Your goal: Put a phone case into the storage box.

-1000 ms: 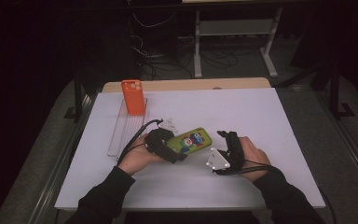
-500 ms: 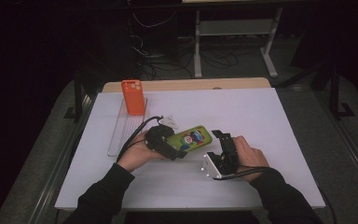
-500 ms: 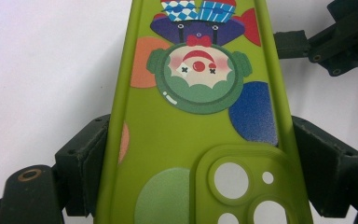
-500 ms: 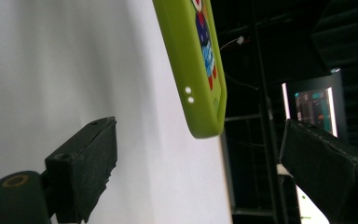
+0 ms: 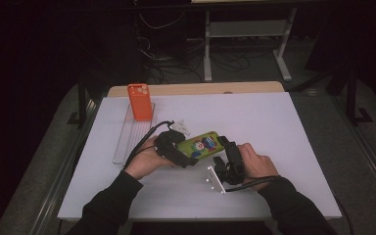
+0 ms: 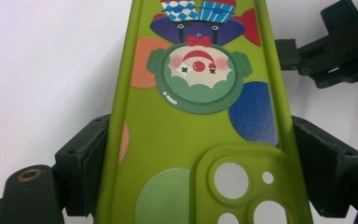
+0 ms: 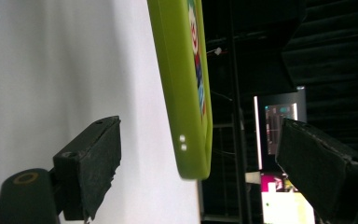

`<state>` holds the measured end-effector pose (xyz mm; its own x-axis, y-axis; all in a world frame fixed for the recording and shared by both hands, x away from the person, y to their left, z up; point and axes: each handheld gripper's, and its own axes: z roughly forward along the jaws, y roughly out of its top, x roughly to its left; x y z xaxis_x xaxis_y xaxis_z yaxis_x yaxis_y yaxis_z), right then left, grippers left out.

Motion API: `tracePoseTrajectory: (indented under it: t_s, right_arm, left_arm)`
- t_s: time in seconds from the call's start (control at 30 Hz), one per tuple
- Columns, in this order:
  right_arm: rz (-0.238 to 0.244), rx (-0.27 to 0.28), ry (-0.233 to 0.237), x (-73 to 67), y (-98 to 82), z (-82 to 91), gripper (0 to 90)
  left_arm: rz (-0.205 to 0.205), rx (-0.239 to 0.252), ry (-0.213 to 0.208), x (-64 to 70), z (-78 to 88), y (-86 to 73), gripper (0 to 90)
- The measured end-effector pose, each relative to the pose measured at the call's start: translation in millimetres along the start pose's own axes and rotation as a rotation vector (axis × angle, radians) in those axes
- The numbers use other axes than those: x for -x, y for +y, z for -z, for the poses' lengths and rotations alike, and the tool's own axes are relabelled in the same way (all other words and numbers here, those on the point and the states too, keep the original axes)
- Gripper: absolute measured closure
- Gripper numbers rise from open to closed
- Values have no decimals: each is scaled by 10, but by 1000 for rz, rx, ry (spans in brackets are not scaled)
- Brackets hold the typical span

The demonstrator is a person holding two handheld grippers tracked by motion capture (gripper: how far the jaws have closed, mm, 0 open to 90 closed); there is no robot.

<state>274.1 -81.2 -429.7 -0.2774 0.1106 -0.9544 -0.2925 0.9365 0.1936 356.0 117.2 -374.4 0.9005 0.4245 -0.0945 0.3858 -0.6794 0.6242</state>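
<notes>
Both forearms come in low from the near edge. The left gripper (image 5: 183,154) is clamped across the sides of the green case (image 5: 200,144) (clown print up) near its camera cutout, holding it mid-table. The right gripper (image 5: 223,152) is turned on its side at the case's free end; its jaws have just been closing but aren't touching it yet, with the case end between them. Lots of bare table (image 5: 284,127) on the right; the orange case (image 5: 140,101) stands on a clear tray (image 5: 127,142) at the far left.

High view: fixed above the person's side, facing forward and down over the white worktop (image 5: 274,127). Gripper views: each rides its gripper, close along its jaws. All three share the green phone case (image 5: 200,144) (image 6: 191,130) (image 7: 186,88).
</notes>
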Motion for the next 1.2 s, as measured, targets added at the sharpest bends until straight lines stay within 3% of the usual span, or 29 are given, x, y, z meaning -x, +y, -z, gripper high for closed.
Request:
tracePoseTrajectory:
  t_s: [0.07, 0.13, 0.2, 0.23, 0.47, 0.67, 0.77, 1.03, 1.17, 1.2]
  right_arm:
    - [8, 3, -16, -14, 18, 8, 197]
    - [40, 3, -26, -10, 30, 22, 262]
    - [24, 18, -32, -25, 49, 28, 323]
    - [28, 20, -38, -28, 53, 30, 350]
    - [72, 14, -32, -68, 77, 33, 507]
    - [85, 12, -31, -89, 82, 23, 655]
    - [93, 8, -22, -93, 84, 20, 723]
    - [105, -12, -22, -131, 103, 14, 760]
    - [76, -9, -34, -114, 99, 27, 763]
    - [74, -6, -39, -103, 95, 27, 764]
  left_arm:
    - [19, 18, -5, 21, -12, 9, 153]
    - [-3, 4, -1, 16, -2, 18, 153]
    - [10, 14, -6, 32, -11, 20, 153]
    - [-8, 1, -6, 23, -4, 24, 153]
    - [-4, 16, -14, 73, -24, 45, 153]
    - [-16, -6, -15, 70, -25, 50, 153]
    - [3, 10, -17, 79, -26, 50, 153]
    - [-6, -1, -32, 52, -27, 38, 148]
    - [-2, 65, -16, 56, -5, 15, 126]
    - [26, 80, -12, 60, -15, 15, 93]
